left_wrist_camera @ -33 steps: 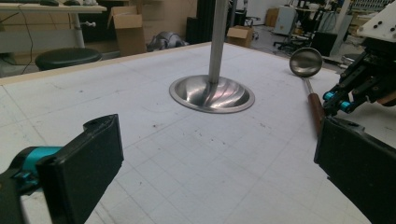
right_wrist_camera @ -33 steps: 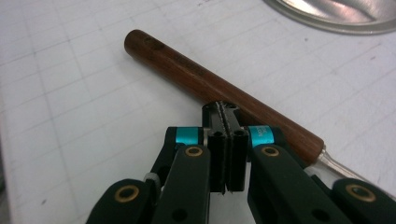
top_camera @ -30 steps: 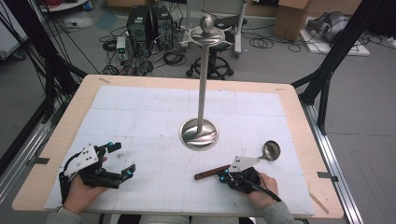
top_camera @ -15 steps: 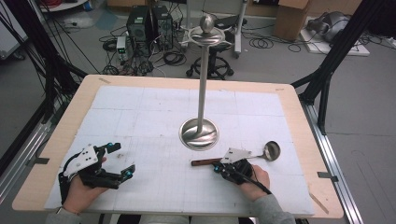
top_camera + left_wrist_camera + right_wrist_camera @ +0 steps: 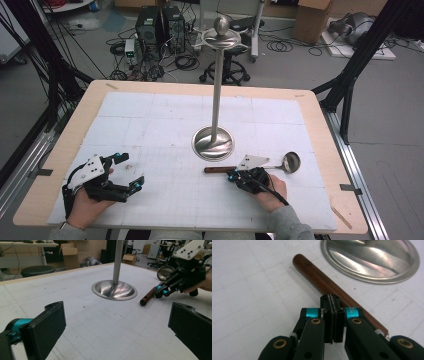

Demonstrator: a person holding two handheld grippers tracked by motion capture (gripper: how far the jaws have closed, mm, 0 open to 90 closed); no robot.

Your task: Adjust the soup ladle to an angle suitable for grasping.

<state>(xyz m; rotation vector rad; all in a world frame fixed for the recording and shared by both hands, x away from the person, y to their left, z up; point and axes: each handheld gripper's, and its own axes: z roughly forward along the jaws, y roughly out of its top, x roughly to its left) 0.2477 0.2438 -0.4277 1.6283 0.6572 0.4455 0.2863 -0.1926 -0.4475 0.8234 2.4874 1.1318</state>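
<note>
A ladle lies on the white mat, its brown wooden handle (image 5: 216,170) pointing left and its steel bowl (image 5: 291,162) to the right. My right gripper (image 5: 231,176) is shut with nothing between the jaws. In the right gripper view its tip (image 5: 332,298) sits over the middle of the handle (image 5: 317,275); I cannot tell whether it touches. My left gripper (image 5: 129,171) rests open and empty at the front left, jaws wide apart (image 5: 116,312). From there I see the handle (image 5: 147,296), the bowl (image 5: 163,271) and the right gripper (image 5: 160,288).
A tall steel stand rises from a round base (image 5: 213,143) at the mat's centre, just beyond the ladle, with hooks at its top (image 5: 221,40). The base (image 5: 114,290) (image 5: 372,257) lies close to the handle's end. A wooden table rim (image 5: 320,130) frames the mat.
My right gripper moved left along the ladle and slightly away from the person. The handle's free end swung a little toward the stand's base. The left gripper stayed put.
</note>
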